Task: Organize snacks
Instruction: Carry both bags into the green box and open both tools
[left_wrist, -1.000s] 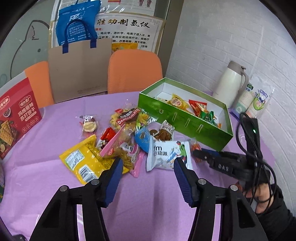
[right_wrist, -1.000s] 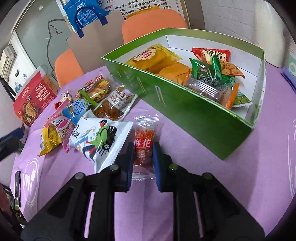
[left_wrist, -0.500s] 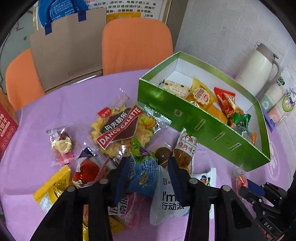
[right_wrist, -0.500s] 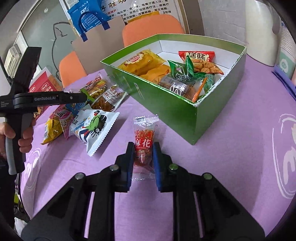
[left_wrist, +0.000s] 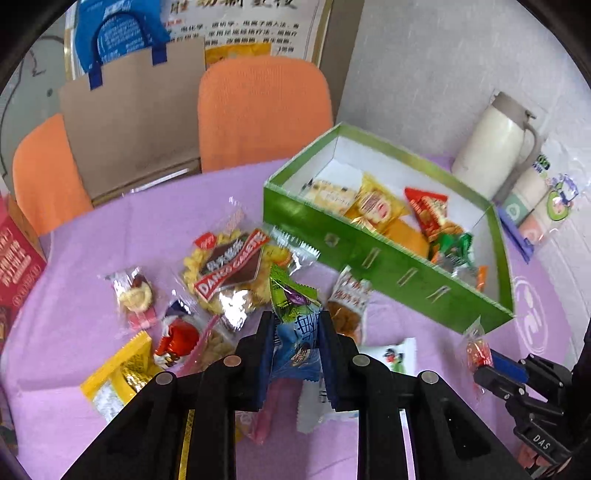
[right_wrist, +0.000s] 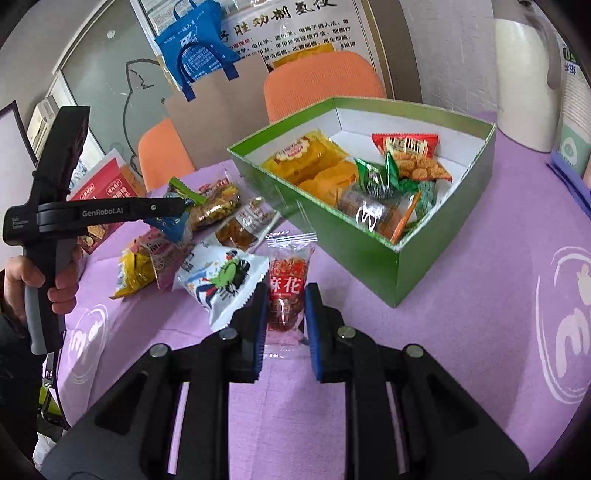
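Observation:
My left gripper (left_wrist: 295, 325) is shut on a blue and green snack packet (left_wrist: 293, 321), held above the snack pile (left_wrist: 229, 273) on the purple tablecloth. The same packet (right_wrist: 177, 218) shows in the right wrist view, pinched at the tip of the left gripper (right_wrist: 184, 205). My right gripper (right_wrist: 285, 299) is shut on a red twist-snack packet (right_wrist: 288, 280), lifted just in front of the green box (right_wrist: 369, 254). That box (left_wrist: 369, 251) holds several snacks. The right gripper (left_wrist: 480, 360) with its red packet (left_wrist: 474, 347) appears low on the right.
A white thermos (left_wrist: 495, 147) and wrapped cups (left_wrist: 535, 195) stand behind the box. Orange chairs (left_wrist: 262, 110) and a brown paper bag (left_wrist: 136, 122) are at the table's far side. A red carton (left_wrist: 14, 258) sits at the left. A white packet (right_wrist: 221, 277) lies beside my right gripper.
The left gripper went from open to shut on the blue and green packet and lifted it. The right gripper has raised the red packet and swung toward the box's corner.

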